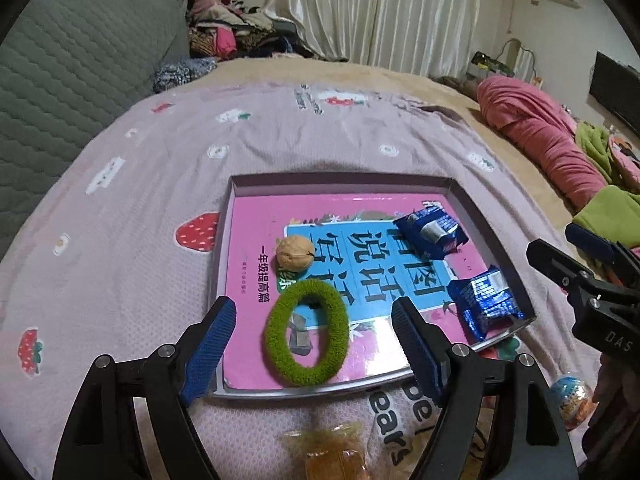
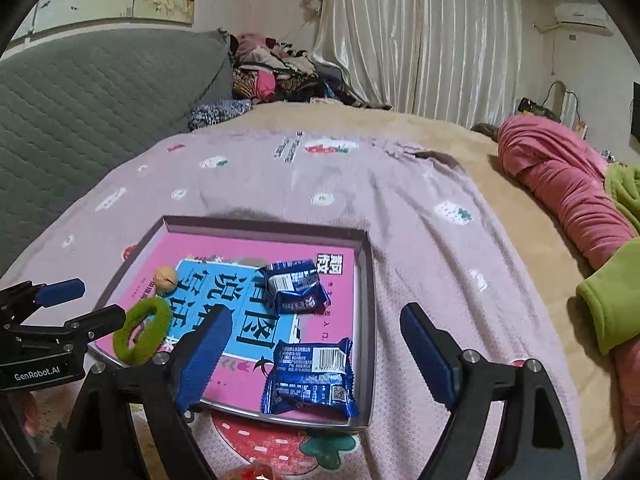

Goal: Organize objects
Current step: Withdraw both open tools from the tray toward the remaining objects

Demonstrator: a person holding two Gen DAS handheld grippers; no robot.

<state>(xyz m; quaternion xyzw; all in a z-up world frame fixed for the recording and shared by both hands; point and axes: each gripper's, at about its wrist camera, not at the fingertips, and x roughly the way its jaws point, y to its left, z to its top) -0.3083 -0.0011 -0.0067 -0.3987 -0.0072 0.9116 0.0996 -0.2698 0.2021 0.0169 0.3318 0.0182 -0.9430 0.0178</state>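
A shallow tray (image 1: 340,179) with a pink and blue book cover inside lies on the bed. In it are a green fuzzy hair ring (image 1: 306,333), a walnut (image 1: 294,252) and two blue snack packets (image 1: 432,229) (image 1: 484,304). My left gripper (image 1: 314,346) is open, its fingers on either side of the hair ring, just above it. My right gripper (image 2: 316,354) is open and empty over the tray's near right corner, by the nearer packet (image 2: 310,376). The ring (image 2: 142,330), walnut (image 2: 166,279) and far packet (image 2: 296,286) show in the right wrist view too.
A yellow wrapped candy (image 1: 336,452) and a small toy capsule (image 1: 572,398) lie on the pink strawberry blanket (image 1: 160,168) near the tray. Pink and green bedding (image 2: 560,184) is bunched at the right. A grey headboard (image 1: 72,80) and clothes pile (image 1: 236,32) are behind.
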